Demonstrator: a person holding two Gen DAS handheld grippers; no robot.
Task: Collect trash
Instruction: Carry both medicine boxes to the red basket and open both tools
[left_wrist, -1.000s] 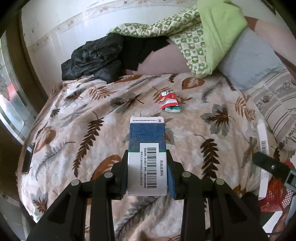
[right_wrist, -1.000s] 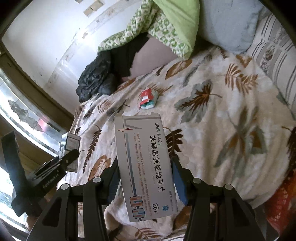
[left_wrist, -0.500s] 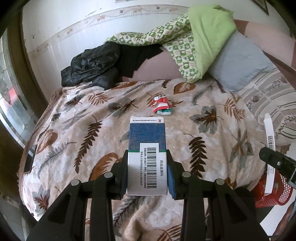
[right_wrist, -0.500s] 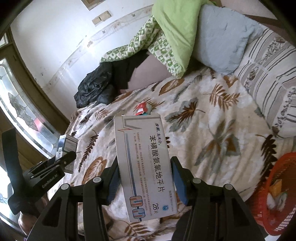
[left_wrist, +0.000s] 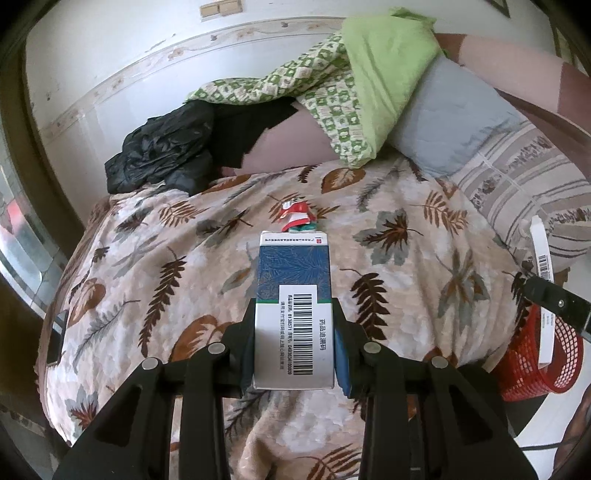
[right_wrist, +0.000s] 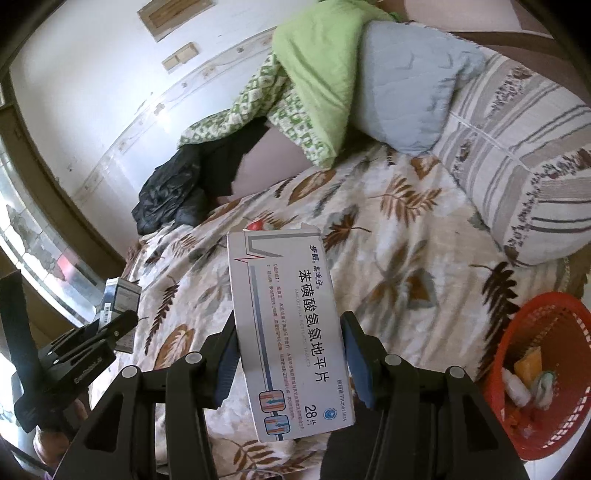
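My left gripper (left_wrist: 294, 332) is shut on a blue and white medicine box (left_wrist: 293, 280) with a barcode label, held over the leaf-print bedspread (left_wrist: 388, 258). My right gripper (right_wrist: 291, 350) is shut on a larger white medicine box (right_wrist: 288, 325) with printed characters. A red and white crumpled wrapper (left_wrist: 295, 216) lies on the bed beyond the blue box; only its red tip (right_wrist: 255, 225) shows above the white box in the right wrist view. A red mesh basket (right_wrist: 546, 314) with several scraps inside stands low at the right, off the bed's edge.
Black clothing (left_wrist: 162, 151), a green patterned quilt (left_wrist: 332, 92), a grey pillow (left_wrist: 450, 118) and a striped pillow (left_wrist: 524, 181) line the far side of the bed. A window (right_wrist: 33, 243) is at the left. The left gripper and its box (right_wrist: 118, 299) show at the right wrist view's left edge.
Both grippers have pulled back and risen from the bed with their boxes still held. The red basket has come further into both views; the wrapper looks farther away.
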